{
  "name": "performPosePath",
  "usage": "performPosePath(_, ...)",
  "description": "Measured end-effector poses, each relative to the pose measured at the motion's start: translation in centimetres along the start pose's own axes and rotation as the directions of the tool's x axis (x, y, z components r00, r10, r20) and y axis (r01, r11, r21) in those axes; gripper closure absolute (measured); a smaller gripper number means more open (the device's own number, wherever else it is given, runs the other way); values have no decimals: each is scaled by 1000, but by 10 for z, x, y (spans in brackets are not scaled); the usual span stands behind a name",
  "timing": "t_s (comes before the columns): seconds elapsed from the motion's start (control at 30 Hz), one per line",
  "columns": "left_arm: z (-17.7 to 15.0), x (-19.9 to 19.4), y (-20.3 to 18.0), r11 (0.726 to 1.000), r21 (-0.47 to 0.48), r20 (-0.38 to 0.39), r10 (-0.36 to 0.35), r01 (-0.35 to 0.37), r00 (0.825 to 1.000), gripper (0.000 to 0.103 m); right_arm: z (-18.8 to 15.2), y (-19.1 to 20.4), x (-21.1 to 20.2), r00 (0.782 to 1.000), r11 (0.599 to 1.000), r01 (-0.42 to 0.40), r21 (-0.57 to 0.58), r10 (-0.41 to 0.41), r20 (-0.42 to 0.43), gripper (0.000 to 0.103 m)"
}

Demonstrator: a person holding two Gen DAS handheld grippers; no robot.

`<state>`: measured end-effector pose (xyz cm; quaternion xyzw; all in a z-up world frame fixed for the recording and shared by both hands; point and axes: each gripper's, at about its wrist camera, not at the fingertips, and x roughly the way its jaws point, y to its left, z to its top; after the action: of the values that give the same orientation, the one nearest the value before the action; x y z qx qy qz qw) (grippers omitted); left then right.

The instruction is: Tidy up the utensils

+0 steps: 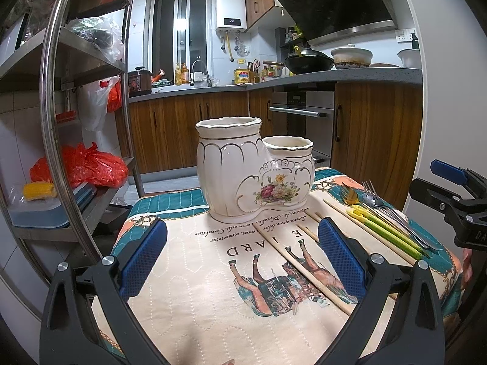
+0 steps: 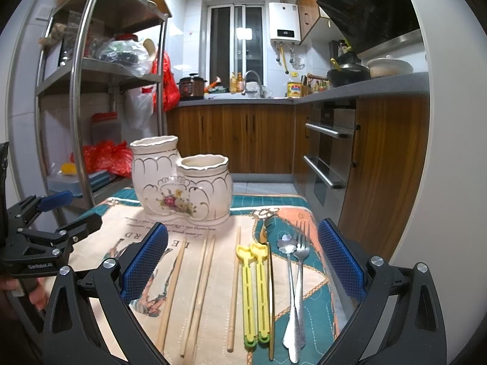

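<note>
Although the task is to organize the utensils, nothing appears sorted yet: both openings of the cream ceramic double utensil holder (image 2: 182, 182) look empty from these angles (their depths are hidden), and every utensil lies flat on the printed quilted cloth (image 2: 213, 304) in front of it. From left to right in the right wrist view lie four wooden chopsticks (image 2: 201, 292), a yellow-green pair of training chopsticks (image 2: 254, 292), a dark slim utensil with a gold-toned head (image 2: 270, 289) (too thin to identify), a flower-bowled steel spoon (image 2: 288, 273) and a steel fork (image 2: 301, 273).

The left gripper (image 1: 242, 255) hovers over the cloth just before the holder, fingers spread wide apart, holding nothing; one chopstick passes beneath them. The right gripper (image 2: 242, 258) hangs above the row of utensils, fingers likewise wide apart and empty.

By my judgement, the whole job remains: each utensil must be picked up and stood in a compartment.
</note>
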<state>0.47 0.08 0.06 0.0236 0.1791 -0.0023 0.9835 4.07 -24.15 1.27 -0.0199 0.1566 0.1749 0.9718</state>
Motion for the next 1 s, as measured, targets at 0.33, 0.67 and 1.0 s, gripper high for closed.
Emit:
performPosePath(0.33,-1,-2,-5,1000,9,0,5,-5,1000,5,0,1,1,1000,1000,0,-1,0,-3,5)
performPosePath(0.67,-3,-4,-7,1000,8,-4,1,-1,1000,5,-1,1,0,1000,1000,0,-2,0,1,5)
performPosePath(1.0,-2,-1,1,999,-29,-35,-39,38,999,5,0,1,-2,1000,1000,13,-23,-13,27,5)
